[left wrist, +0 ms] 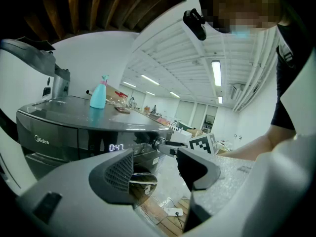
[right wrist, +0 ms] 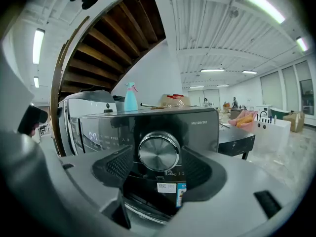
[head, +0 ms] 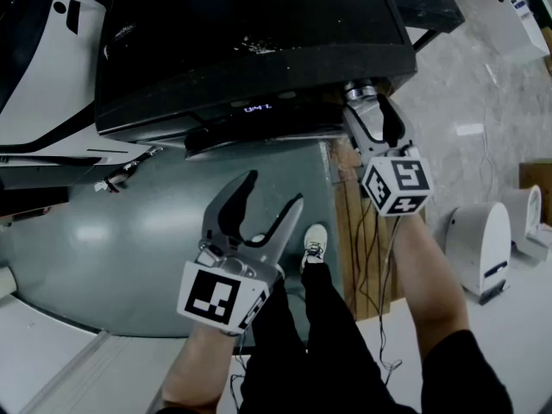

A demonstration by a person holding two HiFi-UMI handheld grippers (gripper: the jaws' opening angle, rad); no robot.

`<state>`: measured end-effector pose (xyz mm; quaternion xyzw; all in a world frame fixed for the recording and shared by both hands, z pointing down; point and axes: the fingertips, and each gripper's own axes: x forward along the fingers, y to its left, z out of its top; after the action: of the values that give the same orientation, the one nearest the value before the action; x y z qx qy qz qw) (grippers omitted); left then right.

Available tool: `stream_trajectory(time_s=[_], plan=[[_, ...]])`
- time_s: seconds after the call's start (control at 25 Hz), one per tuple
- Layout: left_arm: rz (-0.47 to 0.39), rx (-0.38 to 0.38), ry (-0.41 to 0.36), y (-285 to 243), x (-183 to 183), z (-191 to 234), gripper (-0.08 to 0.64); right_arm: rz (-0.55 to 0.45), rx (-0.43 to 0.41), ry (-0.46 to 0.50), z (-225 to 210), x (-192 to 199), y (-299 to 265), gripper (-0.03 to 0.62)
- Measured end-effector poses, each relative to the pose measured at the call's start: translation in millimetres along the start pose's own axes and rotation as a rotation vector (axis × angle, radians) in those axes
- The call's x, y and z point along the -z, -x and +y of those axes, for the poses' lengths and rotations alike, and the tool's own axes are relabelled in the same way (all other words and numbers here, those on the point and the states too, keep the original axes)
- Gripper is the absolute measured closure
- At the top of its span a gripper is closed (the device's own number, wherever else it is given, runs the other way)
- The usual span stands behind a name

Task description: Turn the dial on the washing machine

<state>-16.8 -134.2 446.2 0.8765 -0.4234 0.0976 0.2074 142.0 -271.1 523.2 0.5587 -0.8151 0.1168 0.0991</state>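
The dark washing machine (head: 250, 50) shows a lit display (head: 257, 108) on its front panel. Its round silver dial (right wrist: 159, 151) sits at the panel's right end. My right gripper (right wrist: 159, 168) is level with the dial, one jaw on each side, a thin gap showing at both pads, so it is open around it. In the head view that gripper (head: 369, 102) reaches the panel's right corner. My left gripper (head: 274, 190) hangs open and empty in front of the machine's grey door (head: 129, 231), below the panel. From the left gripper view the right gripper (left wrist: 170, 148) is seen at the dial.
A teal spray bottle (right wrist: 130, 98) stands on the machine's top. The person's dark trouser leg and white shoe (head: 315, 244) are below the door. Cables run down a wooden pallet (head: 349, 231). White appliances (head: 483, 248) stand on the floor at the right.
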Motion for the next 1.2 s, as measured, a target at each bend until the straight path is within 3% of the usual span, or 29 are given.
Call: stream_trajectory(time_s=[0.24, 0.56, 0.84, 0.92, 1.0, 1.2], plan=[[0.0, -0.001, -0.004, 1, 0, 1, 0.299, 0.007, 0.0, 0.062, 3, -2, 0, 0.298], [0.0, -0.002, -0.001, 2, 3, 1, 0.301, 0.042, 0.069, 0.562, 13, -6, -2, 0.301], [-0.013, -0.007, 0.004, 2, 3, 3, 0.301, 0.072, 0.111, 0.716, 12, -1, -4, 0.318], [-0.025, -0.005, 0.0, 1, 1, 3, 0.299, 0.058, 0.109, 0.706, 13, -2, -4, 0.33], [-0.024, -0.006, 0.004, 1, 2, 3, 0.301, 0.044, 0.1, 0.638, 13, -4, -4, 0.333], [-0.043, -0.009, 0.009, 0, 1, 3, 0.299, 0.013, 0.041, 0.244, 3, -4, -3, 0.333]])
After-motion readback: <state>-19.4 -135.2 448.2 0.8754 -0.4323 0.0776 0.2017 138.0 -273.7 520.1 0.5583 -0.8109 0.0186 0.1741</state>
